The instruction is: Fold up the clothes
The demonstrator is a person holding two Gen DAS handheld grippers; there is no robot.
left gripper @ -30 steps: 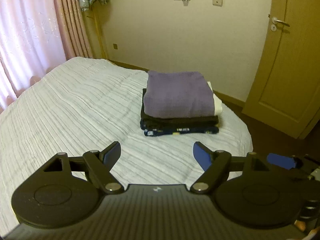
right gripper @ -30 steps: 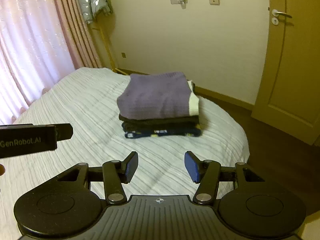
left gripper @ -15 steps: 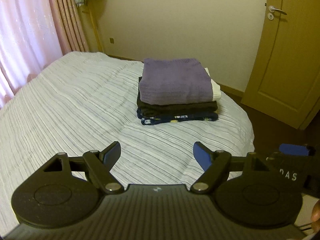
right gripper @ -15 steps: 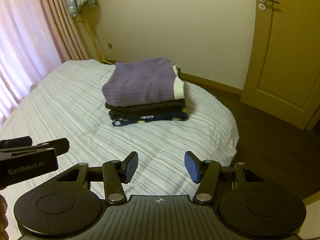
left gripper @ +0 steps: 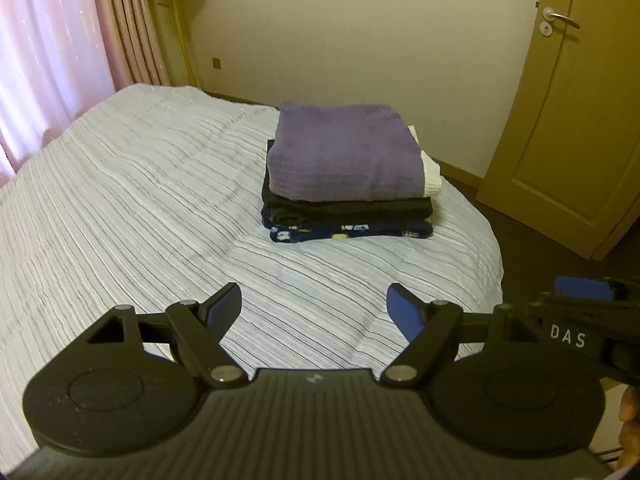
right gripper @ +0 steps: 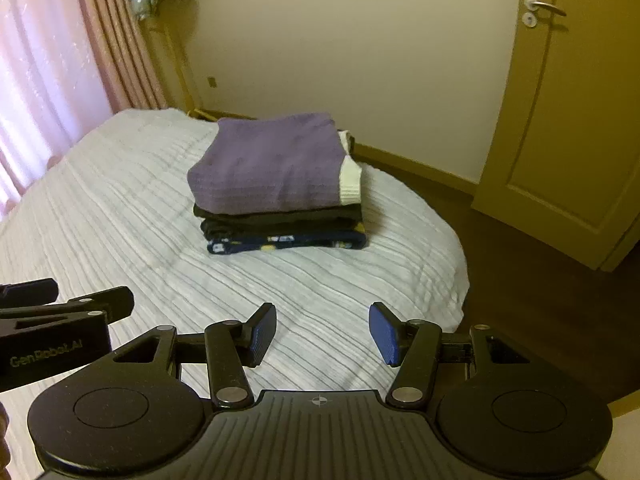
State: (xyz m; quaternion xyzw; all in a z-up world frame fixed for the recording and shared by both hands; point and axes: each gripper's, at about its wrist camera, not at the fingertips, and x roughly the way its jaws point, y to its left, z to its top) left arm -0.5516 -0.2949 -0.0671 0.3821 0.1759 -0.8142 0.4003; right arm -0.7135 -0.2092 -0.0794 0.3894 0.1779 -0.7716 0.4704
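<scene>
Neatly squared stack of folded clothes (left gripper: 348, 176) — purple knit on top

Left tongs (left gripper: 314, 310): jaws stand well apart, nothing between the blue pads, tilted downward.
Right tongs (right gripper: 322, 334): jaws parted wide, empty between the ribbed blue pads, tilted downward too.
Side by side: each tongs shows at the edge of the other's view, the two close together and level with each other.
Person: a bit of a hand (left gripper: 628, 420) shows at the lower right edge of the left view.
</scene>
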